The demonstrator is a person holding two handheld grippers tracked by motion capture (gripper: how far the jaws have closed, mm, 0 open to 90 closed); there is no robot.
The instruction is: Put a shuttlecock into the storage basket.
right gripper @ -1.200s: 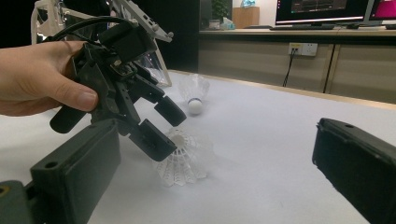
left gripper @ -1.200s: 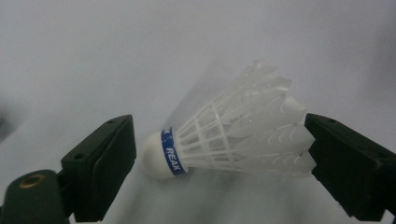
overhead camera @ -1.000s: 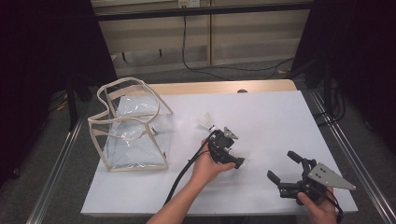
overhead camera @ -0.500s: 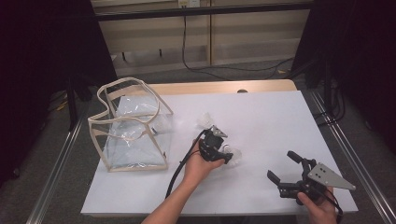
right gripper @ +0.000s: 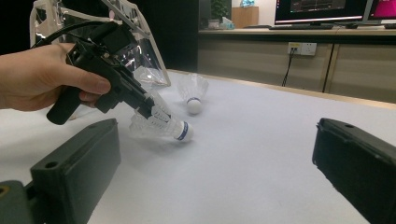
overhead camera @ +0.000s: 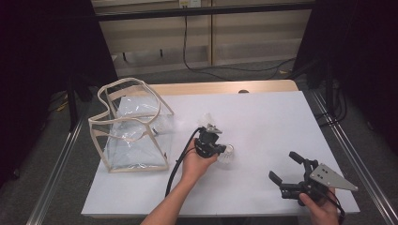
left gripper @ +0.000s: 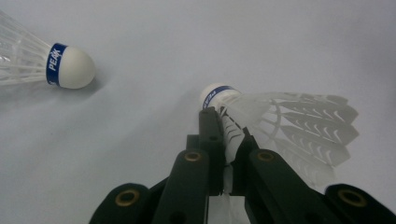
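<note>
While the shuttlecock [left gripper: 261, 119] lies on its side on the white desk [overhead camera: 281, 122], the left gripper [overhead camera: 217, 146] has it by the feather skirt: fingers [left gripper: 212, 140] have just been closing and now pinch together on the feathers close behind the cork, which carries a blue band and points away from the hand. From the right gripper view, same grip [right gripper: 148, 108] seen side-on, cork end resting on the desk, skirt toward the hand [right gripper: 32, 79]. Second shuttlecock [left gripper: 51, 65] sits near it, apart, not touched; it's between the held one and the bag in the high view [overhead camera: 206, 118]. Clear plastic bag with beige trim [overhead camera: 131, 126] stands open at the desk's left side, well apart from the right gripper. Right gripper [overhead camera: 287, 168] is at the near right corner, fingers [right gripper: 74, 172] wide apart, nothing between them, aimed across the desk toward the left gripper. Black cable [overhead camera: 176, 168] trails from the left gripper back along the forearm.
</note>
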